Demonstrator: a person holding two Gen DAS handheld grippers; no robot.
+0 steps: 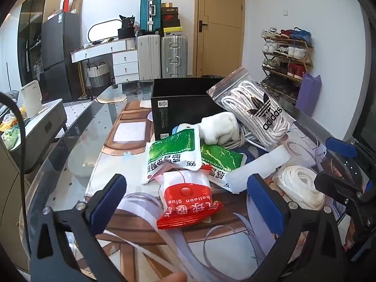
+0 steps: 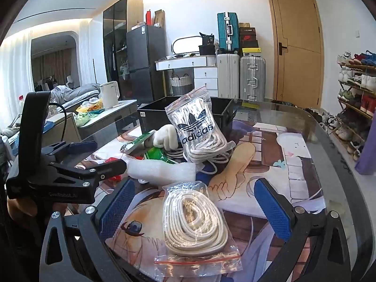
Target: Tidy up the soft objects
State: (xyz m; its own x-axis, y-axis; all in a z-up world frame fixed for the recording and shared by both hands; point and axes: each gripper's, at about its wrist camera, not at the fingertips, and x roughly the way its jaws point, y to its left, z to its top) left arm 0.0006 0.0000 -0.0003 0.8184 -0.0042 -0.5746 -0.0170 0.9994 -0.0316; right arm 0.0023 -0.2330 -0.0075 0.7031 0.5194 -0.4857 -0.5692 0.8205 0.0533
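left hand-held gripper (image 1: 186, 199): jaws spread wide, nothing clamped. between its blue pads lies a red balloon glue packet (image 1: 189, 203) flat on the tabletop (image 1: 77, 141), untouched. behind the packet, two green-and-white sachets (image 1: 172, 154) overlap, then a white folded cloth (image 1: 218, 128), then an open black box (image 1: 178, 108).

right hand-held gripper (image 2: 193, 211): jaws also at full spread, holding nothing. a clear zip bag of coiled white cord (image 2: 196, 223) sits between the pads without contact (red seal strip toward the camera).

only the left wrist view shows the glue packet whole; in the right view it is mostly hidden behind the other tool. only the right view shows the cord bag's plastic and seal; from the left it reads as a bare white coil at the right edge.

both views: adidas bag of white laces (image 2: 199, 131) leaning against the box, and a white foam strip (image 2: 162, 171) lying between the sachets and the cord bag.
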